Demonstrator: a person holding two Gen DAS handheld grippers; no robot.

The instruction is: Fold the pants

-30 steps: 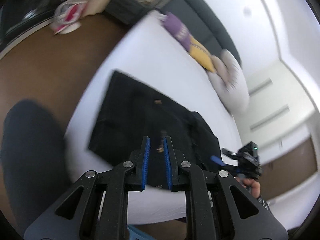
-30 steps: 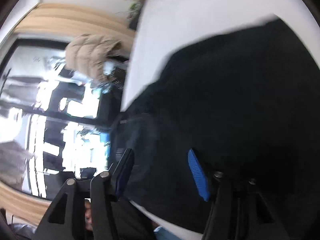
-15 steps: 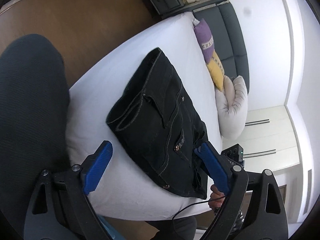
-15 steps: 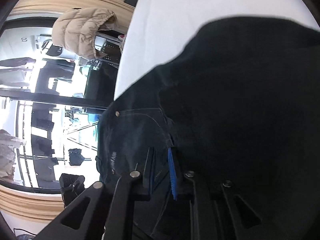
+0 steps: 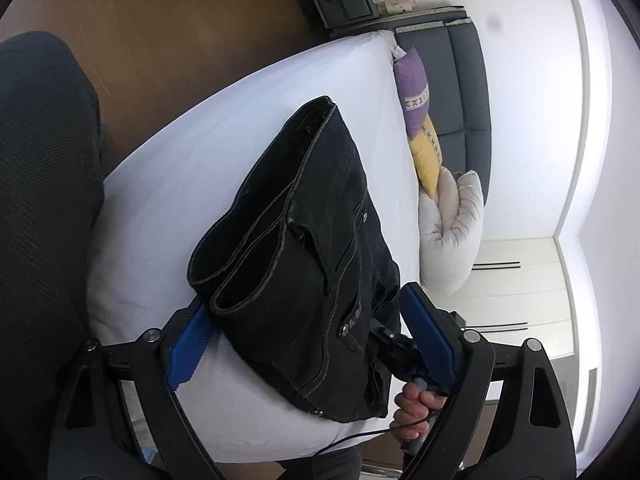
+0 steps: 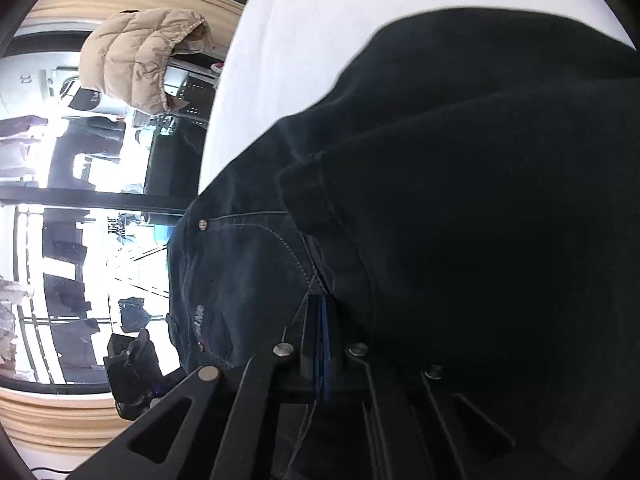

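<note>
Pants (image 5: 304,264) over R gripper (image 6: 322,312) fingers

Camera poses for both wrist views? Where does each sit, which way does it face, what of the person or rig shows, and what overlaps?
Left wrist: on the left tongs, raised, looking down at black jeans on the white bed; wide-open blue pads flank the jeans; right hand shows.
Right wrist: on the right tongs, low and close, facing the windows; pads pinched together at the denim; left rig in the background.
Shared: jeans, bed.
</note>
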